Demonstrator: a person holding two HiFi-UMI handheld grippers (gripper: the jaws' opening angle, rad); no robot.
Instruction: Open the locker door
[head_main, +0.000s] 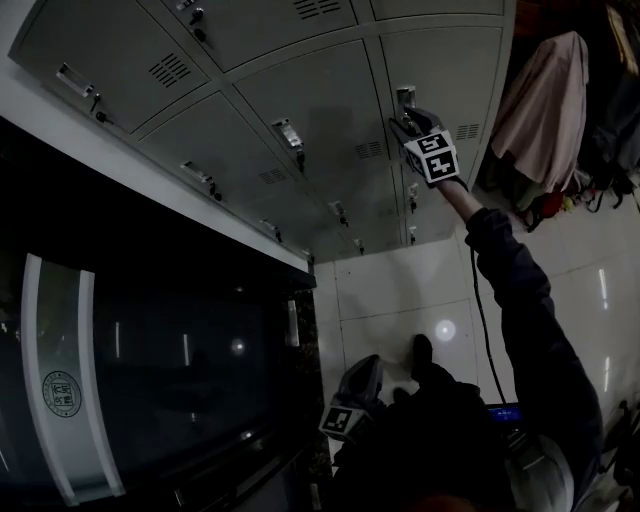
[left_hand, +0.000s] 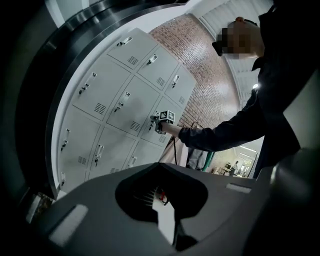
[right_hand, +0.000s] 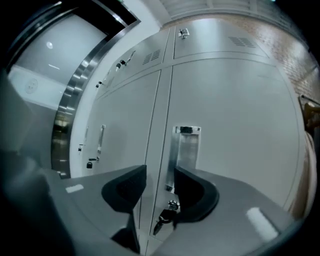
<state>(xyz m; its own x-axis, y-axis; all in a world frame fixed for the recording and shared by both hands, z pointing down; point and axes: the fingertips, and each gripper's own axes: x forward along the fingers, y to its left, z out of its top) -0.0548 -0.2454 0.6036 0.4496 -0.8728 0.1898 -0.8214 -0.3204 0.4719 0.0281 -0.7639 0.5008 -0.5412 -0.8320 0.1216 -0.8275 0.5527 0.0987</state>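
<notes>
Grey metal locker door (right_hand: 240, 115) is shut, in the right-hand column of the grey locker bank (head_main: 250, 110). Its chrome recessed pull (right_hand: 186, 149) and the key in its lock (right_hand: 169, 212) sit just ahead of the right tool (right_hand: 160, 176), whose jaws stand wide and empty. Best to close squarely on the pull's lip, then draw straight back. The left tool (left_hand: 160, 192) hangs low, jaws together, holding nothing.
</notes>
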